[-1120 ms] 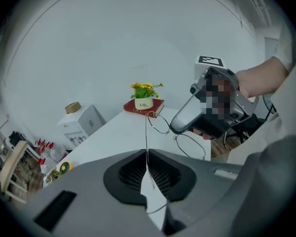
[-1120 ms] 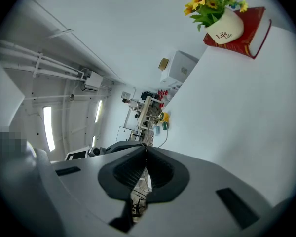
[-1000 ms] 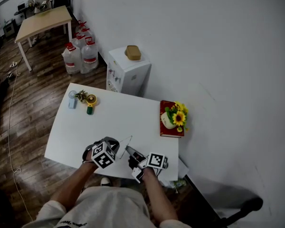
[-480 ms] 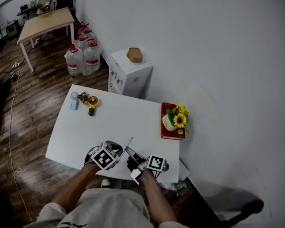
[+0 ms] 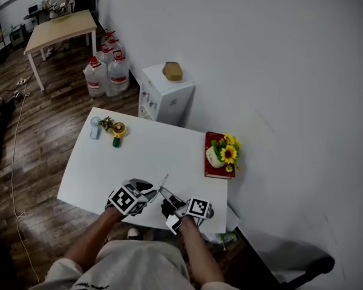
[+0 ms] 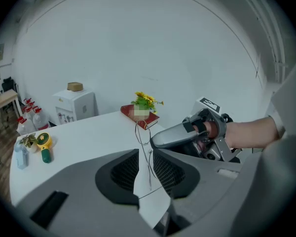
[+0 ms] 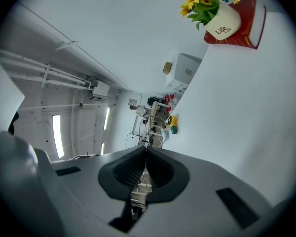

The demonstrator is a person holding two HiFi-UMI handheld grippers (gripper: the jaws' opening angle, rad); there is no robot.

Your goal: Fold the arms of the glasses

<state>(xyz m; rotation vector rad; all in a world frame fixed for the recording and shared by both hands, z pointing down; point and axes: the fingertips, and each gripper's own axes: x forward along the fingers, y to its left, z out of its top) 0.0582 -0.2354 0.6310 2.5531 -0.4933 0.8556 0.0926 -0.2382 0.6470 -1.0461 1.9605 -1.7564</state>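
Thin wire-framed glasses (image 5: 164, 185) hang just above the front edge of the white table (image 5: 145, 156), between my two grippers. My right gripper (image 5: 176, 209) is shut on the glasses; in the right gripper view the wire frame (image 7: 149, 125) sticks out past its closed tips (image 7: 146, 149). My left gripper (image 5: 146, 193) sits to the left of the glasses. Its jaws are opening, and in the left gripper view a thin wire arm (image 6: 149, 164) runs through the gap (image 6: 146, 152) without the pads pressing on it.
A red book with a mug of sunflowers (image 5: 220, 153) lies at the table's right edge. A yellow tape-like object (image 5: 115, 127) and a small bottle (image 5: 94, 127) sit at the far left corner. Behind the table stand a white cabinet (image 5: 167, 93) and water jugs (image 5: 107, 71).
The left gripper has rolled, its marker cube shifting left, and its jaws have parted from the glasses arm. The right gripper has held still, shut on the frame.
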